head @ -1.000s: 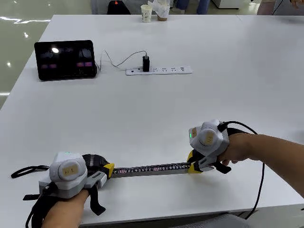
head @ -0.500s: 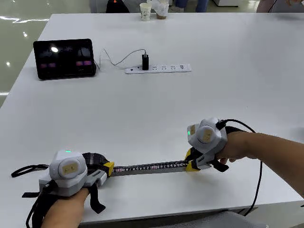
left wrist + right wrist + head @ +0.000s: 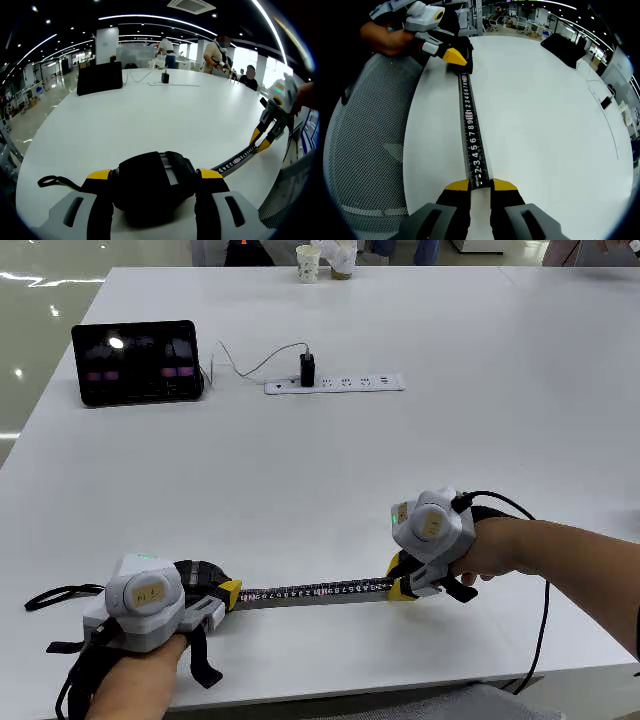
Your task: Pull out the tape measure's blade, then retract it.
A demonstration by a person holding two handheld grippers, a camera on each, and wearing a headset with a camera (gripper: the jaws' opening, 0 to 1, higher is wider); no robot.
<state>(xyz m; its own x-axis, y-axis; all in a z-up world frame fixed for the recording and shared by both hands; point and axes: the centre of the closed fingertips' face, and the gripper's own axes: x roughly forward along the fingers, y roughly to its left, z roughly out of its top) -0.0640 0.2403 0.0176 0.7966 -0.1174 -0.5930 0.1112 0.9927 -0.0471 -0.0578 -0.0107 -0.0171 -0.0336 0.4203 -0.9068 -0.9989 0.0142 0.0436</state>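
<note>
Head view, lower right: right gripper (image 3: 400,588) edging leftward since earlier, black numbered blade (image 3: 315,591) shortening. Left gripper view, bottom: left gripper (image 3: 154,174) clamping black rounded tape-measure case (image 3: 150,189). Right gripper view, bottom: jaws pinching blade's tip.

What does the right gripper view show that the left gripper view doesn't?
Right gripper view: the blade's numerals are readable, its end is pinched in the right gripper, and a grey mesh chair sits beside the table edge.
Left gripper view: the black case is clamped in the left gripper, a strap loop lies on the table, and people stand beyond its far end.
Shared: the blade stretched flat across the white table, the opposite gripper at its far end, and the dark tablet.
</note>
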